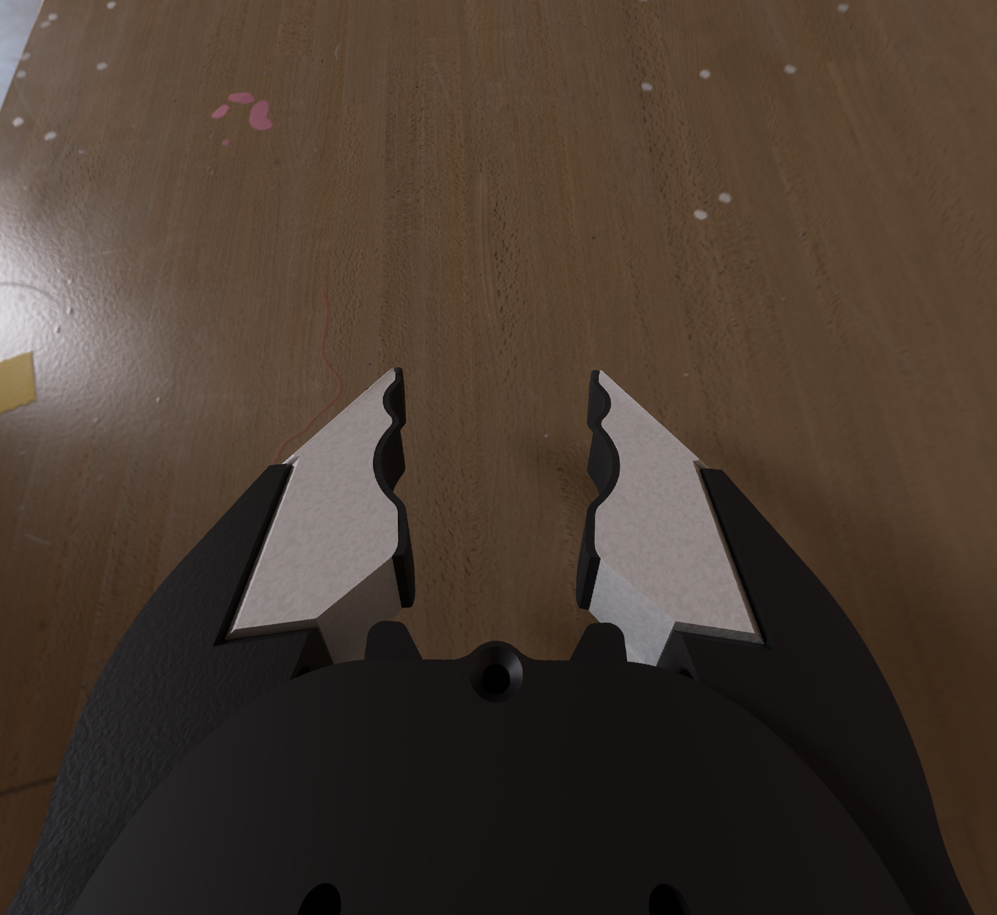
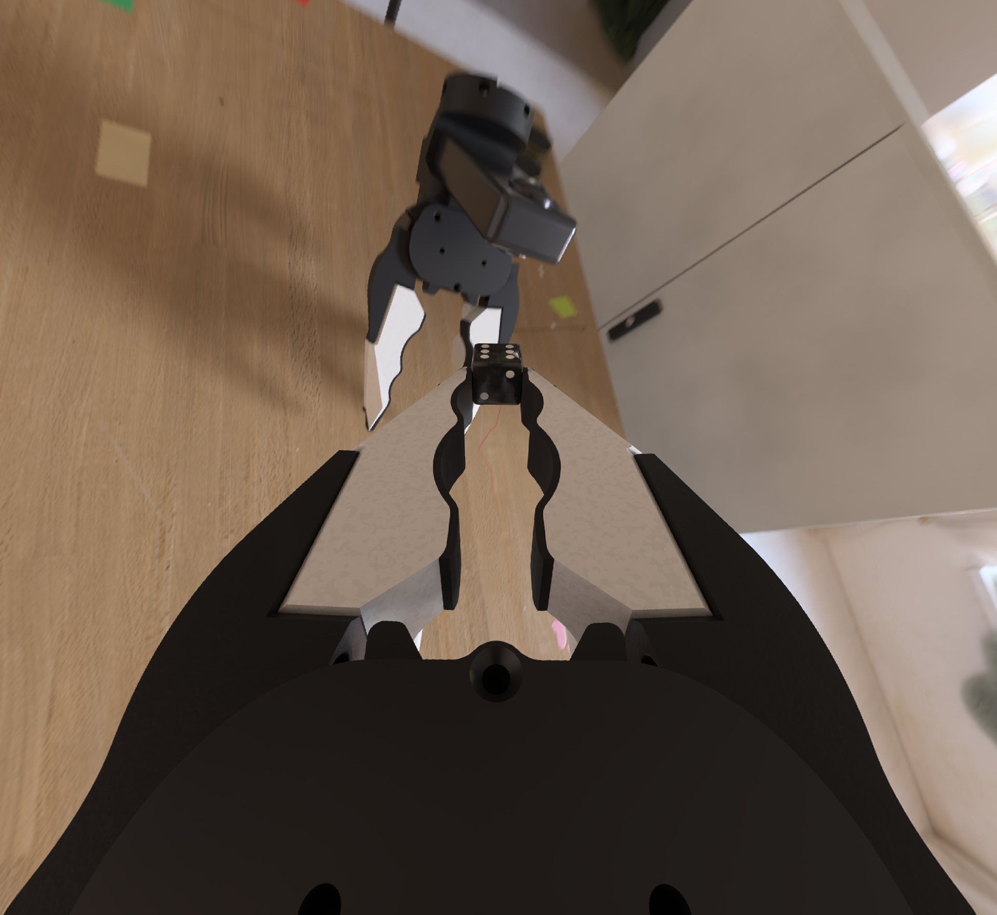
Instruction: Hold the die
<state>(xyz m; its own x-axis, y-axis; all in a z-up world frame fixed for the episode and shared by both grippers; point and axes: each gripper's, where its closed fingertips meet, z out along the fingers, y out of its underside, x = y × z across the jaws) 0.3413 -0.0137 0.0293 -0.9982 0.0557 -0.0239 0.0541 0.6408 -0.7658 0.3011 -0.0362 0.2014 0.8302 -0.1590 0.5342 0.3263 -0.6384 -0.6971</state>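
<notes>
Right gripper (image 2: pixel 496 382) pinches the black die (image 2: pixel 497 374) between its very fingertips, lifted clear of the wooden table (image 2: pixel 162 349).

Just beyond the die hangs the left gripper (image 2: pixel 431 376), its jaws spread and holding nothing; its own view shows only bare tabletop and a pink stain (image 1: pixel 248 115). The grip looks shallow, so I judge the hold is best kept by steady squeeze pressure, level fingers and no quick swings, lest the cube twist out at the tips.
</notes>
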